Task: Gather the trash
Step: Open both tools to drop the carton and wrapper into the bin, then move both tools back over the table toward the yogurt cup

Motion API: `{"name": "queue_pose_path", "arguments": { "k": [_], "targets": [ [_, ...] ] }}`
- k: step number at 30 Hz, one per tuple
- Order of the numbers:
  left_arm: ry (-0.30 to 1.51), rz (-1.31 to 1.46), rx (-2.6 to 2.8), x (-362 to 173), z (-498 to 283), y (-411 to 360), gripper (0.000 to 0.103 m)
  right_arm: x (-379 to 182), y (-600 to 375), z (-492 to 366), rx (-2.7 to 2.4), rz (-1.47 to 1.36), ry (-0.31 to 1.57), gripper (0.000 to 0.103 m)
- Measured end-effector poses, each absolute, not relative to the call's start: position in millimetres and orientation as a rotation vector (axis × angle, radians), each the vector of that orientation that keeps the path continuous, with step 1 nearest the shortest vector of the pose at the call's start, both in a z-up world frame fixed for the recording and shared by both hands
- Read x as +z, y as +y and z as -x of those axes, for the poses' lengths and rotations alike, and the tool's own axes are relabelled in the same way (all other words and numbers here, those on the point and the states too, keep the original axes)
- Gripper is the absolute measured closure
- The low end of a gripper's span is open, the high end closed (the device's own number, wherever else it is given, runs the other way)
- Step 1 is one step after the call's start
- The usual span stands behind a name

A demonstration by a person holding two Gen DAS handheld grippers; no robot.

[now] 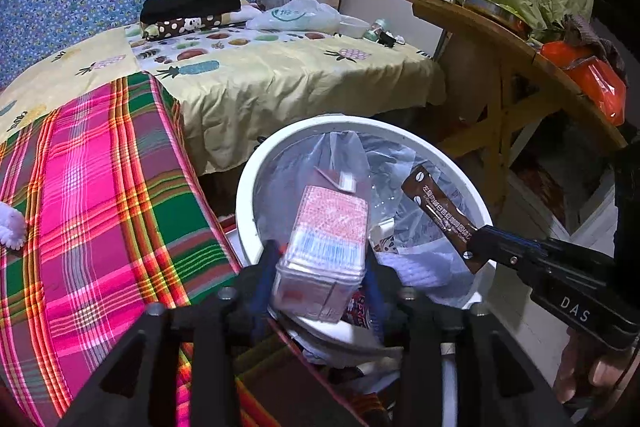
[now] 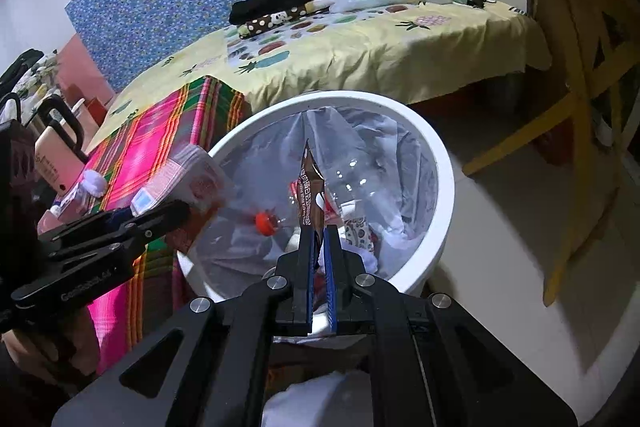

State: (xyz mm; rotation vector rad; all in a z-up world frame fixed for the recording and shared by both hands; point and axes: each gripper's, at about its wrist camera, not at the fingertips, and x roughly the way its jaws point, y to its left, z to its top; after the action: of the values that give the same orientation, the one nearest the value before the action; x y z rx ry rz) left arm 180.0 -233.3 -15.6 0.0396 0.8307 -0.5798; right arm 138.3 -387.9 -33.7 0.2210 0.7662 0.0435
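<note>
So my left gripper (image 1: 320, 263) has its fingers spread about as wide as a pink carton (image 1: 326, 247) and clamped on its two sides, holding it tilted over the near rim of the white bin (image 1: 452, 163). The carton's printing is too blurry for me to read, just pink and blue bands. My right gripper (image 2: 319, 247) has its blue pads (image 2: 308, 267) squeezed nearly flat together on a brown sachet (image 2: 310, 195), which sticks up and out from the tips, right above the middle of the bin. There's white lettering down the sachet but I can't make it out for sure. In the left view the right gripper comes in from the right side, angled up and left, with "DAS" on its body and the person's hand (image 1: 592, 371) wrapped around the handle below. In the right view the left gripper reaches in from the left, roughly level, and the lettering on it is too smeared to read. The bin has a clear bag liner (image 2: 360, 147) and already holds a clear bottle with an orange cap (image 2: 266, 221), plus some wrappers. It sits on the floor right against the bed with the pink plaid blanket (image 1: 100, 207).
</note>
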Motion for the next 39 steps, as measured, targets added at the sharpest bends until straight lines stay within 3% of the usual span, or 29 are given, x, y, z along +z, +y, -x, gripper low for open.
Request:
{"name": "queue_pose_path", "arguments": {
  "k": [39],
  "targets": [
    [0.774, 0.072, -0.339, -8, -125, -106, 0.047, -21, -308, -119, 0.296, -0.139, 0.721, 0.094]
  ]
}}
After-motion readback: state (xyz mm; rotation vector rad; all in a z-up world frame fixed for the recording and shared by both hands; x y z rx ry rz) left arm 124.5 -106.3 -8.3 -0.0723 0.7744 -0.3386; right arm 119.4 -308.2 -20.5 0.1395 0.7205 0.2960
